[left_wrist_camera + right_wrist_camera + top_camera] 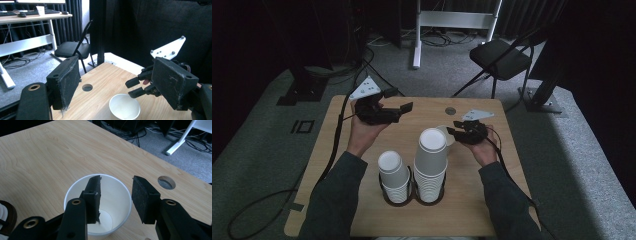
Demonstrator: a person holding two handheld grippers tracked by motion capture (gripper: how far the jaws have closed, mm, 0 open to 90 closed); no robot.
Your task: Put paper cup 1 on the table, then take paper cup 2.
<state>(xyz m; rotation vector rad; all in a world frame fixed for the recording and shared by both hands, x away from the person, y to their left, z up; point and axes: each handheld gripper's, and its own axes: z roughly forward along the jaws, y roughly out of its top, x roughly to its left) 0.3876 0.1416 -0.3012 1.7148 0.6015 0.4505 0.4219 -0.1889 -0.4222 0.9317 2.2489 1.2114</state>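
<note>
A white paper cup [110,220] stands upright and empty on the wooden table [37,157]. My right gripper [117,180] is over its rim, one jaw inside the cup and the other outside, apart from the wall, so it is open. In the high view the cup [450,140] sits just behind the taller cup stack, with the right gripper [454,128] at it. My left gripper [399,99] is held above the table's far left, open and empty. From the left gripper [117,65] I look across at the cup [124,106] and the right gripper [133,87].
Two stacks of upside-down white cups stand in black ring holders near the front edge, a short one [393,175] and a taller one [431,165]. A round hole [450,110] is cut in the tabletop's far side. A black folding chair [501,57] stands beyond the table.
</note>
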